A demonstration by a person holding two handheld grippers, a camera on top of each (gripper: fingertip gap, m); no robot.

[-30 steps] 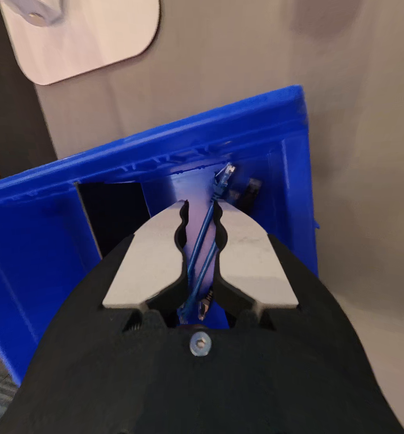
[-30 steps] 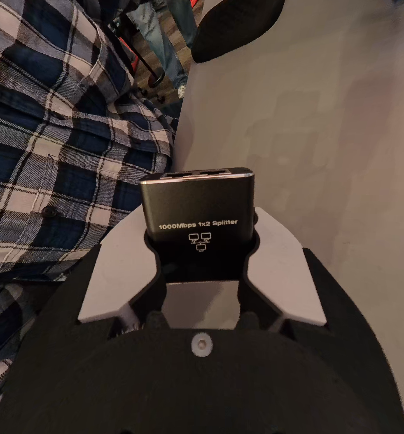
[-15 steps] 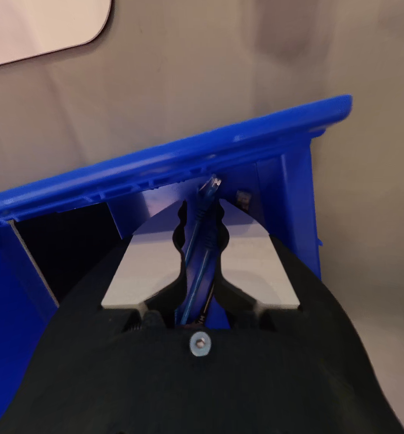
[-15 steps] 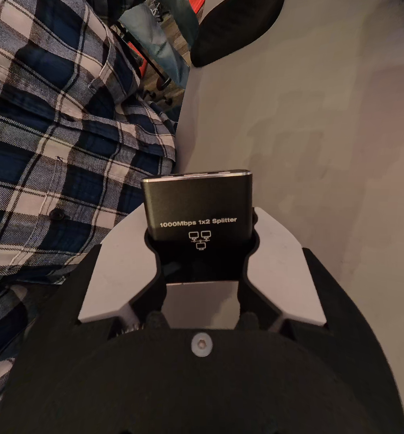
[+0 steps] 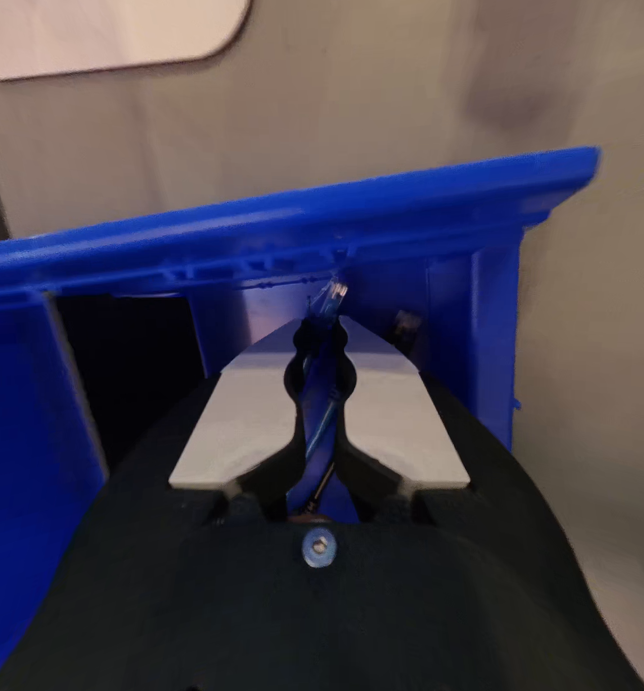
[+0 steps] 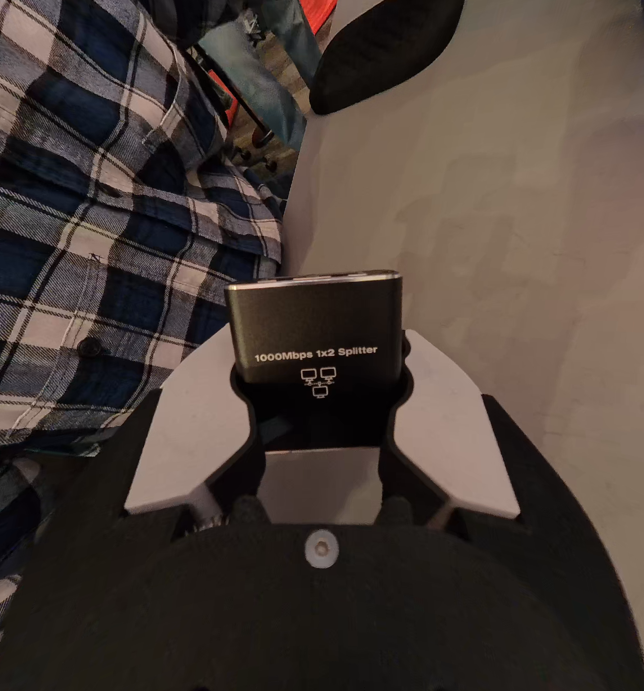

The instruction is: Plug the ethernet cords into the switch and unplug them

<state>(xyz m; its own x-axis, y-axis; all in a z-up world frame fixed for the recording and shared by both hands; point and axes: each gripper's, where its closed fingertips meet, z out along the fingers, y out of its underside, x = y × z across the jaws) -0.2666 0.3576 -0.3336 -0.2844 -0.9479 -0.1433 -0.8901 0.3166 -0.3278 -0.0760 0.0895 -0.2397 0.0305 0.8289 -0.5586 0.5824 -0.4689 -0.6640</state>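
A pale grey counter (image 5: 387, 112) carries everything in the left wrist view, and the same surface (image 6: 500, 224) fills the right half of the right wrist view. On it stands a large blue plastic bin (image 5: 275, 232), its rim running across the left wrist view and its right wall standing at the right; a dark divider (image 5: 126, 374) splits off a black compartment at its left. In the right wrist view a person's blue, white and black plaid shirt (image 6: 88, 224) takes up the left side, and a black rounded shape (image 6: 380, 48) sits at the far edge of the counter. The right gripper (image 6: 318, 359) has its jaws closed on a small black ethernet switch (image 6: 314, 321), both pads pressing its sides, with its silver-edged port face turned to the far side. The left gripper (image 5: 320, 329) reaches into the right compartment of the bin, its jaws clamped on a blue ethernet cord (image 5: 322, 411) just behind its clear plug (image 5: 335, 297), which sticks out past the tips toward the far wall of the bin. A second plug (image 5: 406, 321), darker and blurred, lies to the right in the same compartment.
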